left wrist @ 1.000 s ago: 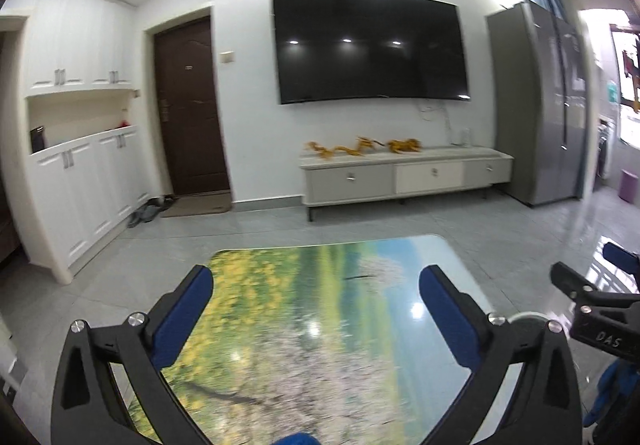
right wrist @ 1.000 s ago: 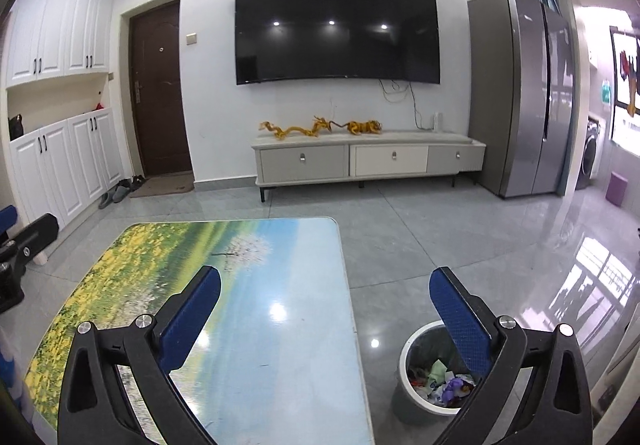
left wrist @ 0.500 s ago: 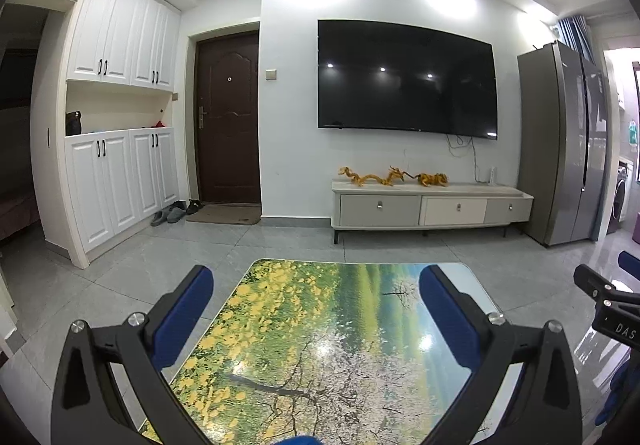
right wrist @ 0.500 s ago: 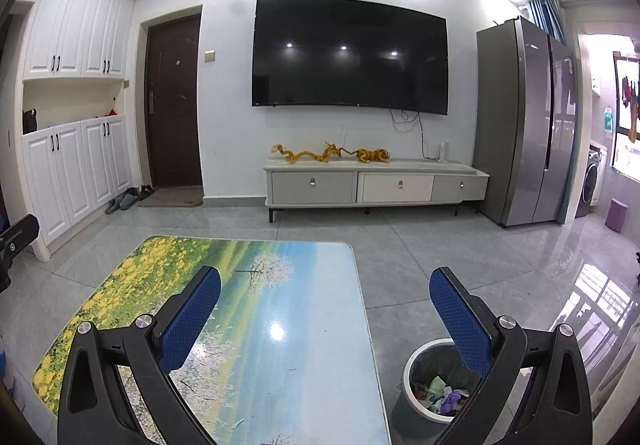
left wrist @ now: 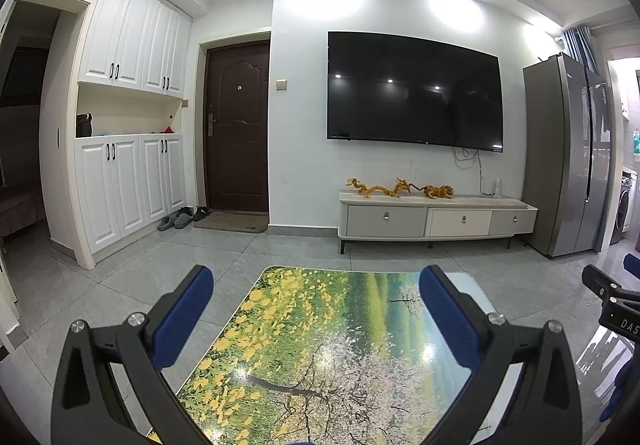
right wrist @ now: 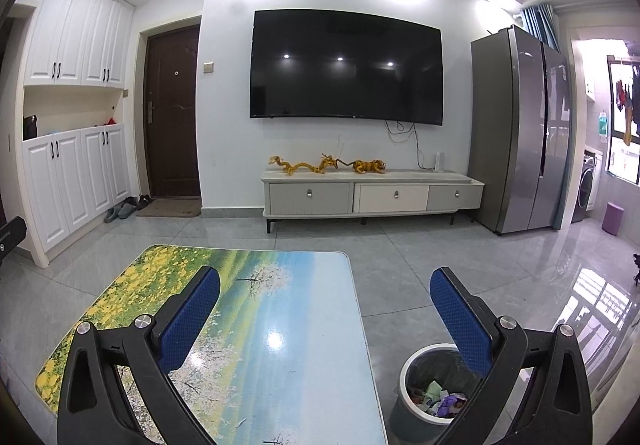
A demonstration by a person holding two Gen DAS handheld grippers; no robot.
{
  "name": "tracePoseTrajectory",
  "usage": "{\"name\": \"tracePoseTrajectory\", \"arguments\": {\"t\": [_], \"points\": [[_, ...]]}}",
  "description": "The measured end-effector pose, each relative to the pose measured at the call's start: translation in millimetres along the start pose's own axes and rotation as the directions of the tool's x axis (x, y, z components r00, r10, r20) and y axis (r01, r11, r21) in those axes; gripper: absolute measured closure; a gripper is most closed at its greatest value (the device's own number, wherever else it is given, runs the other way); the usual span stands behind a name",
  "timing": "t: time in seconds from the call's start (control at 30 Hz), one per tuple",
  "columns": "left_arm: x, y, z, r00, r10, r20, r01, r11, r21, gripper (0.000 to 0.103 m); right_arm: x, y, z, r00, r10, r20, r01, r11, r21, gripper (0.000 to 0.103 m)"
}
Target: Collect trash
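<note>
Glossy landscape-printed worktop lies beneath both empty hand-held grippers, left and right, jaws spread; round bin holds crumpled scraps.

A black television hung on the white wall above a low drawer cabinet; grey floor tiles shone, with a steel refrigerator at the right.

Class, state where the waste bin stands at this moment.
In the right wrist view the waste bin stands on the floor at lower right, just right of the picture-topped table, partly behind the right tongs' right finger.
</note>
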State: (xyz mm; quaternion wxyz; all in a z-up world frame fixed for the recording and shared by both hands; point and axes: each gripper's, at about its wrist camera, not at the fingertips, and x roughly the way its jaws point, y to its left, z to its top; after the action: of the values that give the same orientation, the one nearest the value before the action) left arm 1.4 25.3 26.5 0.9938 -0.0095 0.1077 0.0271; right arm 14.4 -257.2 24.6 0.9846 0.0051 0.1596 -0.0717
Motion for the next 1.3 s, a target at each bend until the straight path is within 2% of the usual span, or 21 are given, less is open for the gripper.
{"name": "tracePoseTrajectory", "arguments": {"t": [0.43, 0.77, 1.3], "points": [[-1.4, -6.8, -2.8, 1.000, -0.012, 0.005, 0.012, 1.000, 0.008, 0.000, -5.9, -7.3, -1.4, 0.999, -0.048, 0.021, 0.048, 0.999, 0.006, 0.000], [6.6, -14.6, -6.4, 0.999, -0.016, -0.032, 0.016, 1.000, 0.013, 0.000, -10.5, -19.1, -3.3, 0.994, -0.101, 0.037, 0.101, 0.995, 0.000, 0.000], [5.6, -21.9, -8.2, 0.999, -0.027, -0.041, 0.029, 0.999, 0.028, 0.000, -12.9, -32.3, -4.2, 0.991, -0.126, 0.043, 0.124, 0.992, 0.032, 0.000]]}}
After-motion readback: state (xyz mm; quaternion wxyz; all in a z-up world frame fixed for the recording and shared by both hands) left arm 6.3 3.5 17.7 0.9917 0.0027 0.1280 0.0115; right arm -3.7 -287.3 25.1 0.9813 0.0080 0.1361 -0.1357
